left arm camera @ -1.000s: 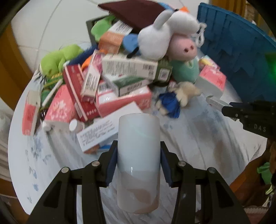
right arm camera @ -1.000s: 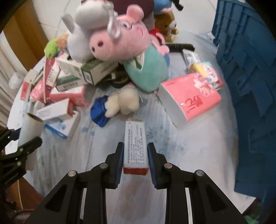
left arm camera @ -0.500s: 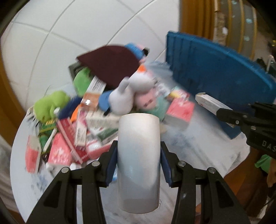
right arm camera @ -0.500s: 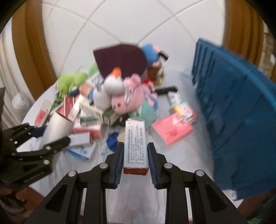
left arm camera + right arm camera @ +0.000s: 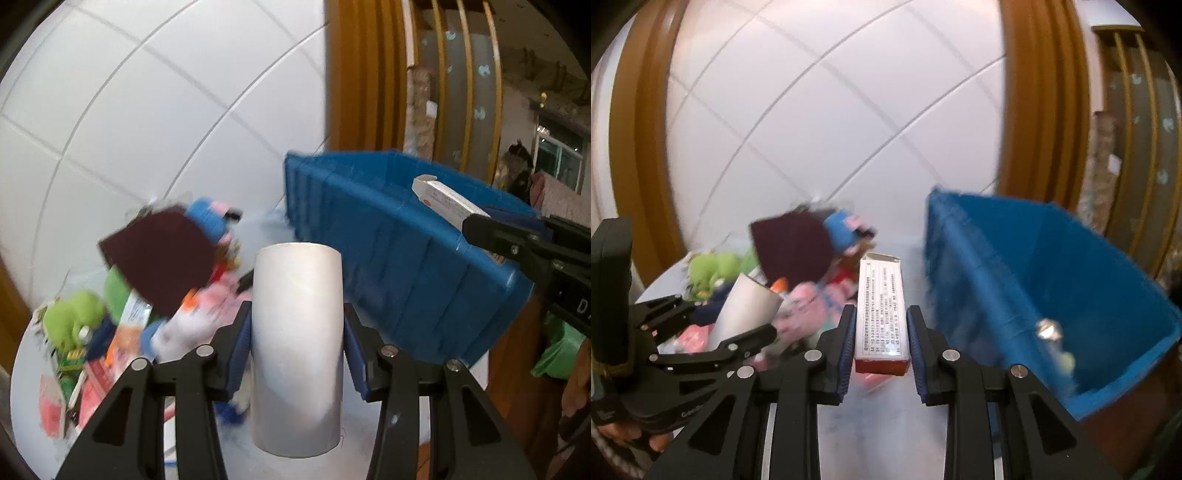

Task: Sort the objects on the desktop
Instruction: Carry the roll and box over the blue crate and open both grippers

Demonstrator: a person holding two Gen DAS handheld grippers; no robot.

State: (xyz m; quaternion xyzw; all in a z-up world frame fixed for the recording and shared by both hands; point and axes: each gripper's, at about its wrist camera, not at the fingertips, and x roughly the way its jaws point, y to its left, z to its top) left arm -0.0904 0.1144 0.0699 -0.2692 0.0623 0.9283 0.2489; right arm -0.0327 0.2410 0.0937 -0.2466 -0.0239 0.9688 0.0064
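— So where does the deep blue plastic crate (image 5: 1052,295) lie from us?

— Ahead and to our right, its open mouth tilted our way; our right gripper (image 5: 881,341) is nearer it than the left gripper (image 5: 297,345).

— And the fingers?

— Right ones clenched on the long white printed carton with a red end (image 5: 882,314), long axis pointing forward. Left ones clamped on the upright white cardboard tube (image 5: 297,334), above the cluttered worktop (image 5: 369,458).
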